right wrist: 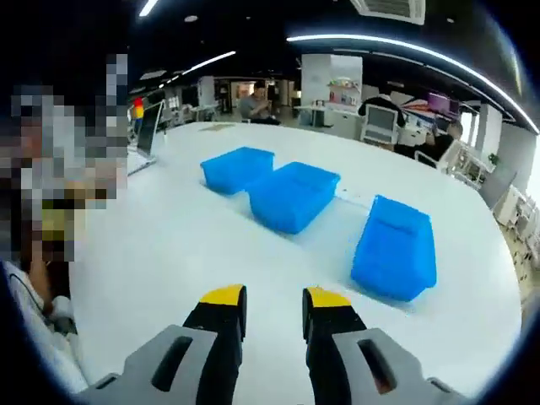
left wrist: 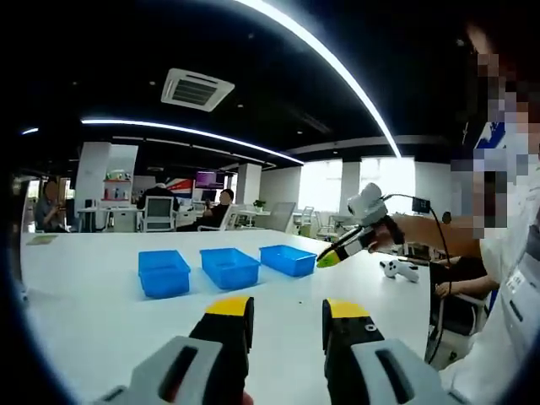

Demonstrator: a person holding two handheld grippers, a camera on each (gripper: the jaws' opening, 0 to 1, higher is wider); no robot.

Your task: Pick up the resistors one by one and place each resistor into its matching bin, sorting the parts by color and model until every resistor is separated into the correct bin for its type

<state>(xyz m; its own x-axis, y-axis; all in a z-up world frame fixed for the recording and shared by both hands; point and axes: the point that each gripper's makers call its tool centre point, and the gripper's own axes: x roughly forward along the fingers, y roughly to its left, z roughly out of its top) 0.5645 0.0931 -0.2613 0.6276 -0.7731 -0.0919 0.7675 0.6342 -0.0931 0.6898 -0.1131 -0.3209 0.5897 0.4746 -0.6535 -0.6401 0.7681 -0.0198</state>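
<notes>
At the bottom of the left gripper view, the left gripper [left wrist: 287,316] has its fingers apart and holds nothing. At the bottom of the right gripper view, the right gripper [right wrist: 274,308] is spread wide too, with nothing in it. Both hang over the white worktop [right wrist: 169,236].

I cannot make out any resistors; one dark speck [left wrist: 300,299] is too small to tell. First find a part, then go down slowly and pinch gently.

Farther off, mid-frame, sit three blue bins [right wrist: 293,196]. Two grippers, three bins.
</notes>
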